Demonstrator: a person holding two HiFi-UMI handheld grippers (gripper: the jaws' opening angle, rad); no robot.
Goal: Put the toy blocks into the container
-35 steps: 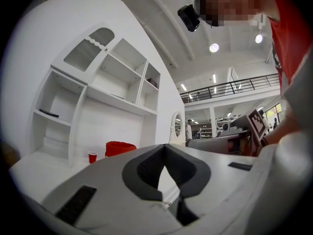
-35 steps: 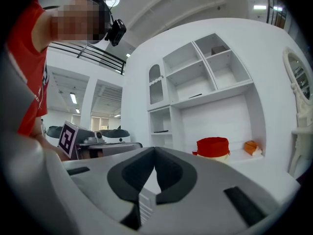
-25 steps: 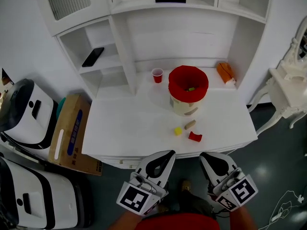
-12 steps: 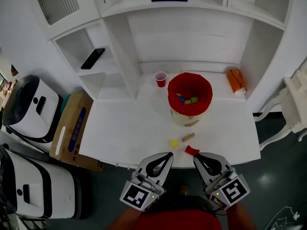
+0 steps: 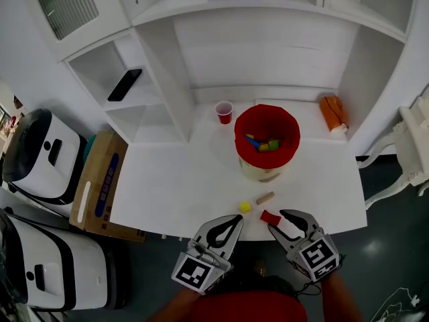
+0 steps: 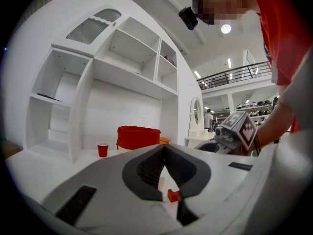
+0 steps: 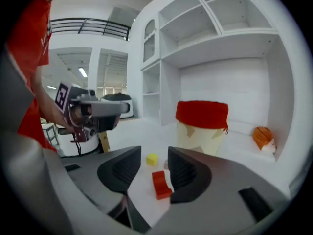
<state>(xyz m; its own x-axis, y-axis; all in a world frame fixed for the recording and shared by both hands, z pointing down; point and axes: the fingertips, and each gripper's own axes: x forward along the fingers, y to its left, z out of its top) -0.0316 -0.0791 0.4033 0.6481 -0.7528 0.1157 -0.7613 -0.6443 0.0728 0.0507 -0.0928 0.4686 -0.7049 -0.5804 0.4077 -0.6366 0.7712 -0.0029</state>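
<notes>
A white counter (image 5: pixel 188 186) sits under shelving. On it, the red-rimmed container (image 5: pixel 240 129) already holds a few coloured blocks (image 5: pixel 263 144). Three remain near the front edge: a yellow block (image 5: pixel 245 207), a wooden block (image 5: pixel 265 198) and a red block (image 5: pixel 270 217). The right gripper (image 5: pixel 282 221), its fingers just spread apart, straddles the red block but has not gripped it. The left gripper (image 5: pixel 232 221) waits with its fingers together, holding nothing.

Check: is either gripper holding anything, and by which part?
Nothing held: left gripper shut, empty; right gripper jaws have just been opening, red block lies between them, ungripped.
</notes>
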